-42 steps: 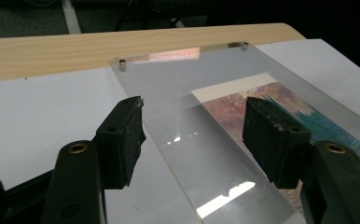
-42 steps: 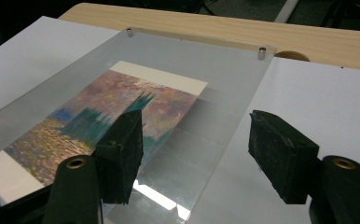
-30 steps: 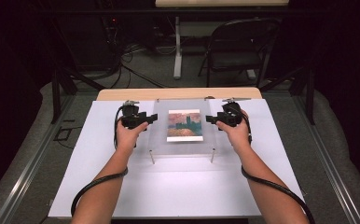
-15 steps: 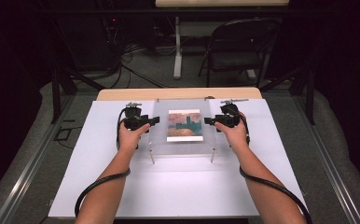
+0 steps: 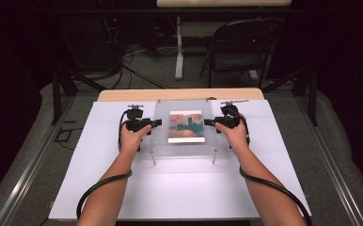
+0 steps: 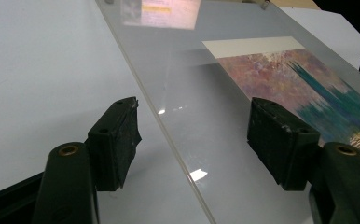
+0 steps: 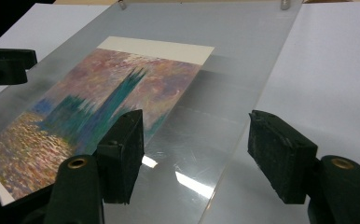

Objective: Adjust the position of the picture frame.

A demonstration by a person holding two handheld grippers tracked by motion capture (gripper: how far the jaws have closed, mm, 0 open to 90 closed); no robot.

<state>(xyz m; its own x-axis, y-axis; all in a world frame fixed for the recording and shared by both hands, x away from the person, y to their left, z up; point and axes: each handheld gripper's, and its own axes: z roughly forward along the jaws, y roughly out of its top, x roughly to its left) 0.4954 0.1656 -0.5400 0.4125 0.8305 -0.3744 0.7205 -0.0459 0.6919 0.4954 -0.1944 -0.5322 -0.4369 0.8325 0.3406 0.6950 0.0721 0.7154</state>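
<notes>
We see the clear acrylic sheet [image 5: 185, 128] lying flat mid-table on pegs, a painted print [image 5: 186, 126] beneath it. Left gripper [image 5: 152, 124] and right gripper [image 5: 209, 122] straddle its opposite side edges (equally near), jaws apart, left having just widened, clamping nothing.

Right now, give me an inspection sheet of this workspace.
Surface: white board over a wooden table.
Job's things: clear acrylic sheet raised on short posts, lying over a painted print.
Clutter: nothing seen.
Grippers: left gripper open, jaws just widened, astride the sheet's left edge without pressing; right gripper open, astride the right edge.
Cables: black cable trails from the left gripper, another from the right.
Surroundings: folding chair, floor wires, dark curtains.
</notes>
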